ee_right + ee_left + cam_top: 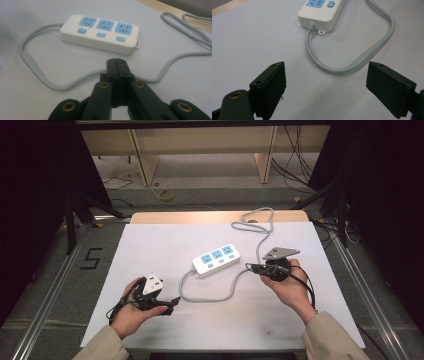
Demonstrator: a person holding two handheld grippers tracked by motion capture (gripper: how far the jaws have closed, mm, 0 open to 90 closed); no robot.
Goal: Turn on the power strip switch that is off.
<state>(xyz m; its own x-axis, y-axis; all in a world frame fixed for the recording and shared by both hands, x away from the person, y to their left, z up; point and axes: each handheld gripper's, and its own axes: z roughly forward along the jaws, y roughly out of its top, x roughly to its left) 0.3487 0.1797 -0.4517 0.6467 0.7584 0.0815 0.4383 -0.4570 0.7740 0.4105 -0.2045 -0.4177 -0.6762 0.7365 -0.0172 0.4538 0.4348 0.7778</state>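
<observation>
A white power strip (216,259) with three blue sockets lies in the middle of the white table cover (150,245). Its grey cable (210,297) loops from the near-left end toward the front. My left gripper (172,304) rests at the front left, open, pointing at that loop. In the left gripper view the jaws stand wide apart (325,67), with the cable (352,67) and strip (320,11) beyond them. My right gripper (248,266) sits just right of the strip. In the right gripper view it is shut (116,60) on nothing, aimed at the strip (100,33).
The strip's cable (260,220) runs on to the back edge of the wooden table (200,216) and curls there. Past the table are floor cables and shelf legs (142,165). Metal rails (50,290) flank the table.
</observation>
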